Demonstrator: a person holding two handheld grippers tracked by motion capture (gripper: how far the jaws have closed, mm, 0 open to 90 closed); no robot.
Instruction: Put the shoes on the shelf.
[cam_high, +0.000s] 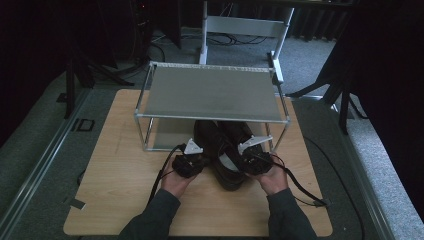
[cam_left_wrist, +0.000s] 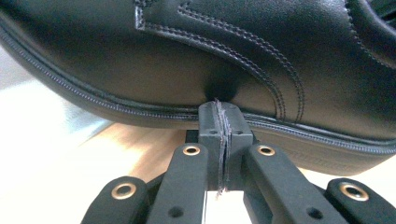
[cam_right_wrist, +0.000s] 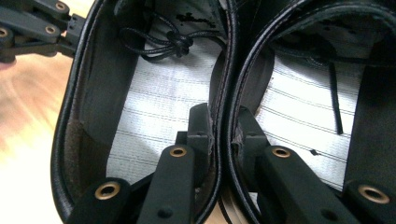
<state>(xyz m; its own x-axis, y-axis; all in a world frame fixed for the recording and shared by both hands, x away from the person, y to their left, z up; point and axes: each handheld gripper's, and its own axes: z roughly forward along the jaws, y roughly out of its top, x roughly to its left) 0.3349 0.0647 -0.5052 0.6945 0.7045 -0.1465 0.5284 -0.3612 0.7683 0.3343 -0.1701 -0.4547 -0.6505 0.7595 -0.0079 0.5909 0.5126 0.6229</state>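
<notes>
Two black leather lace-up shoes (cam_high: 223, 150) lie side by side on the wooden table (cam_high: 125, 165), toes under the metal shoe rack (cam_high: 210, 92). My right gripper (cam_right_wrist: 224, 116) is shut on the two inner collar walls, one jaw inside each shoe, pinching the left shoe (cam_right_wrist: 159, 93) and the right shoe (cam_right_wrist: 303, 93) together. My left gripper (cam_left_wrist: 219, 116) is shut with nothing between its jaws. Its tips press a dimple into the outer side of the left shoe (cam_left_wrist: 187, 51), just above the sole seam. In the high view the left gripper (cam_high: 192, 160) and right gripper (cam_high: 250, 161) flank the heels.
The rack has a grey top shelf and a lower shelf (cam_high: 170, 132) on a thin metal frame, and stands at the table's far half. Cables (cam_high: 300, 187) trail from both grippers over the table. A white stand (cam_high: 240, 30) rises behind the rack on the grey floor.
</notes>
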